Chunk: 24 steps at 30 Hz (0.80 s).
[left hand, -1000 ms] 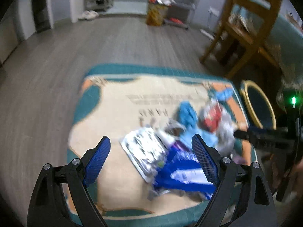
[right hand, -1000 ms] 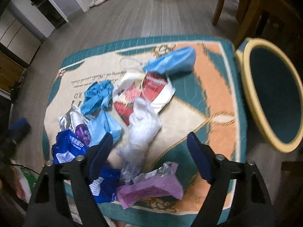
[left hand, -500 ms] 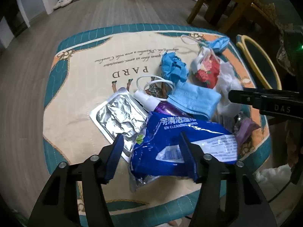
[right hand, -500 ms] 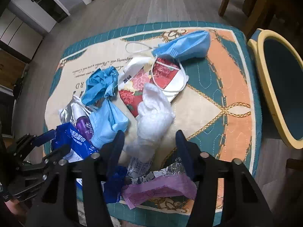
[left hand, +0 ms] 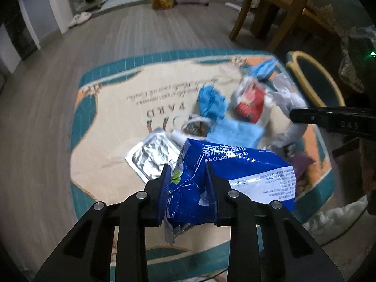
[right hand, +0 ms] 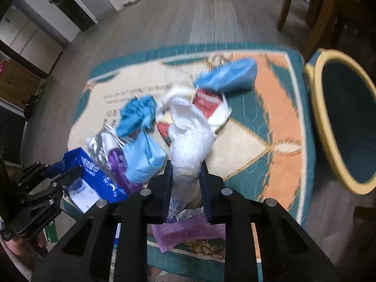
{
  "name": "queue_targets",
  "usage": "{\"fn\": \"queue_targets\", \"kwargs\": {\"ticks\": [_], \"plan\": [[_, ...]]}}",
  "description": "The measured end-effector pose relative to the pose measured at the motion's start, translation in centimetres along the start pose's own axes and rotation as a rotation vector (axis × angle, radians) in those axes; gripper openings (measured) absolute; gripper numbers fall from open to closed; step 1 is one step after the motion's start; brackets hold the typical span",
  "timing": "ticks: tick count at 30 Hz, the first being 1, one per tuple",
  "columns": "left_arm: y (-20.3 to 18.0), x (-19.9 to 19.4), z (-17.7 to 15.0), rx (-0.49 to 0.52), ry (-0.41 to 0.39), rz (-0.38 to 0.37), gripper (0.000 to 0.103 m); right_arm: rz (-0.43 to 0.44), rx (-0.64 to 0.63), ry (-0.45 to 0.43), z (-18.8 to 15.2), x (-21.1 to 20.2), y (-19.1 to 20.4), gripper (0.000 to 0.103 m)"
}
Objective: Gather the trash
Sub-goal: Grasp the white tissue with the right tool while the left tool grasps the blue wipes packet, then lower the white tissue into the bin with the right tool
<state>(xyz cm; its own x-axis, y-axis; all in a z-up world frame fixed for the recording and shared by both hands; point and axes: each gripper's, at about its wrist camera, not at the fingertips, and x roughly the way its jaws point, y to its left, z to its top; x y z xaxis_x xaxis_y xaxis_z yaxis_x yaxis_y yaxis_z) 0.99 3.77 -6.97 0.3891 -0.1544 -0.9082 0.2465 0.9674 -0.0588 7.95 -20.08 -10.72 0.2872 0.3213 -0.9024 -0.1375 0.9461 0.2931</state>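
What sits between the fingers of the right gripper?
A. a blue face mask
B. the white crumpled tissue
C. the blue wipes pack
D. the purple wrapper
B: in the right wrist view the right gripper has its jaws closing around the white crumpled tissue.

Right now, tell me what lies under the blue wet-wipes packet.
Under the blue wet-wipes packet: a crinkled silver foil pouch and a purple bottle with a white cap poke out. The rest is covered.

Trash pile [right hand: 150, 141] lies on the rug [right hand: 277, 122], with the bin [right hand: 347, 122] just right of it.
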Motion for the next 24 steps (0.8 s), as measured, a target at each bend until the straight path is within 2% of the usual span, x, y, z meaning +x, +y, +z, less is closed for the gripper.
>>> {"fn": "queue_targets", "kwargs": {"ticks": [10,14,19,24], "plan": [[0.2,-6.1,2.1,-0.089,-0.207,-0.013,0.031,0.031,0.039,-0.151,1.2,-6.0,-2.2,0.021],[0.0,-6.4,3.2,-0.115,-0.237,0.007,0.031,0.028,0.079,-0.196,1.6,-7.6,-4.0,0.021],[-0.2,-6.4,4.3,-0.142,-0.247,-0.008,0.031,0.018,0.138,-0.220,2.0,-8.4,-6.9,0.021],[-2.0,-6.5,6.3,-0.139,-0.268,-0.030,0.031,0.018,0.184,-0.231,2.0,-8.8,-9.7,0.021]]}}
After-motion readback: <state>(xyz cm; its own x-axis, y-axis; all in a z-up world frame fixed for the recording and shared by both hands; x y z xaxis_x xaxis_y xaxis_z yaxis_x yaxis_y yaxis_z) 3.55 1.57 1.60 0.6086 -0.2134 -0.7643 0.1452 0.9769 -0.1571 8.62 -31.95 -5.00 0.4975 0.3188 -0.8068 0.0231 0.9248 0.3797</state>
